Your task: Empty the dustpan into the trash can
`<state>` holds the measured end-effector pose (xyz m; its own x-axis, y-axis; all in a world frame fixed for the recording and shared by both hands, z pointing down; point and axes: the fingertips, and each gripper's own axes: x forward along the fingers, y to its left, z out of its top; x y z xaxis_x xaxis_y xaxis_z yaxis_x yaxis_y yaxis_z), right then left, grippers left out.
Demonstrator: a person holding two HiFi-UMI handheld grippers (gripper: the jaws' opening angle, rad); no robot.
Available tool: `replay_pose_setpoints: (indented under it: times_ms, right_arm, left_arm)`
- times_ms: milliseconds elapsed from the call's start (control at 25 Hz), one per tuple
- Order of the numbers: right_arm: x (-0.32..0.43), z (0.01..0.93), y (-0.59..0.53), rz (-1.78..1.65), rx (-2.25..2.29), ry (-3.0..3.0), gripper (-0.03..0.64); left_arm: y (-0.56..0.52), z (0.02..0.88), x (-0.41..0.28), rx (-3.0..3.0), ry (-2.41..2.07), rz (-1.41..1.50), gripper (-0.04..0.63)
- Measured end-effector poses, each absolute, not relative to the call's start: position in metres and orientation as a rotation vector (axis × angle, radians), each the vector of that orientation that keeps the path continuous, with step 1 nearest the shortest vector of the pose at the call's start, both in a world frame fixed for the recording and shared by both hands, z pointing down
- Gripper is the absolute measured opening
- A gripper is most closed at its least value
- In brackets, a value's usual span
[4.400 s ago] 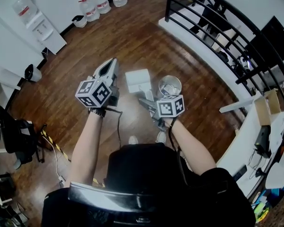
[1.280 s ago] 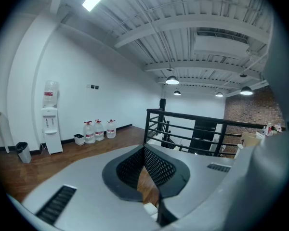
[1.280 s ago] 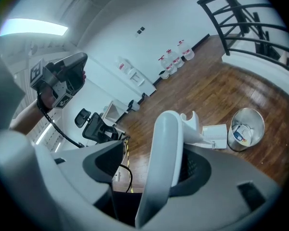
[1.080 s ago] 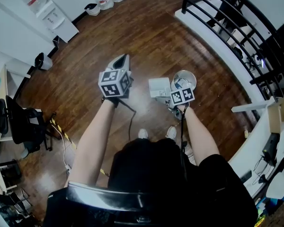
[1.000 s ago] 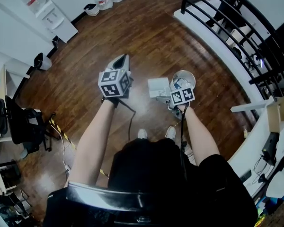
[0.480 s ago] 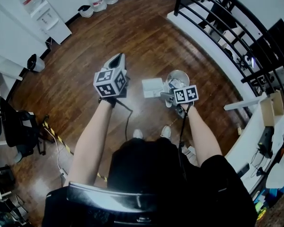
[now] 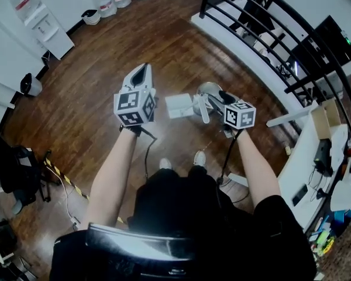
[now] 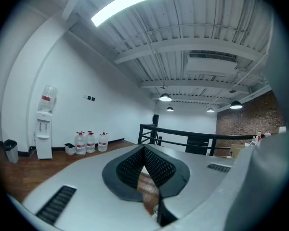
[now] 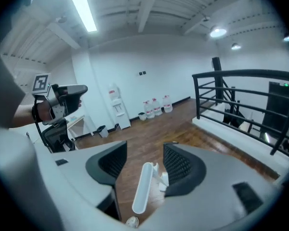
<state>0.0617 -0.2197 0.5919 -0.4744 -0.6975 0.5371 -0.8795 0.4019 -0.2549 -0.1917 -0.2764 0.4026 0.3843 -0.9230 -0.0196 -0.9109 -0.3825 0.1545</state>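
Dustpan of white plastic (image 7: 176, 105) stands on the brown wooden floor (image 7: 181, 45), at nine o'clock just beside the round silver trash can (image 7: 209, 89). My right gripper (image 9: 144, 150) has just been narrowing, its jaws apart and gripping nothing; my left gripper (image 8: 143, 150) is pinched together, empty.

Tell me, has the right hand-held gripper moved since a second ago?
Yes: the right hand-held gripper has risen and shifted right of the trash can; its jaws have just been closing, the dustpan handle showing untouched between them.

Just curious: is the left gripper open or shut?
Shut: on the left gripper the jaws touch at their tips, nothing between them.
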Motion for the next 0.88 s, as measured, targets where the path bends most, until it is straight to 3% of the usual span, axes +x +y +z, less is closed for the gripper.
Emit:
replay_pose_setpoints:
  times_ms: [200,320,360,600,880]
  right_arm:
    - [0.036,0.534,-0.202,0.518,1.405,-2.440,0.075]
    - [0.024,0.496,-0.191,0.370,1.406,-2.497,0.044]
    - [0.020,0.482,-0.189,0.327,1.416,-2.520,0.006]
    - [0.016,0.408,-0.176,0.266,1.498,-2.740,0.006]
    - [0.029,0.389,-0.146,0.268,1.440,-2.775,0.006]
  left_arm:
    - [-0.259,0.391,-0.180,2.545,-1.641,-0.197,0.003]
    - [-0.251,0.383,-0.175,2.550,-1.632,-0.223,0.003]
    - [-0.249,0.380,-0.174,2.552,-1.632,-0.233,0.003]
    - [-0.229,0.363,-0.164,2.573,-1.654,-0.271,0.003]
    - [-0.186,0.350,-0.141,2.566,-1.756,-0.243,0.003]
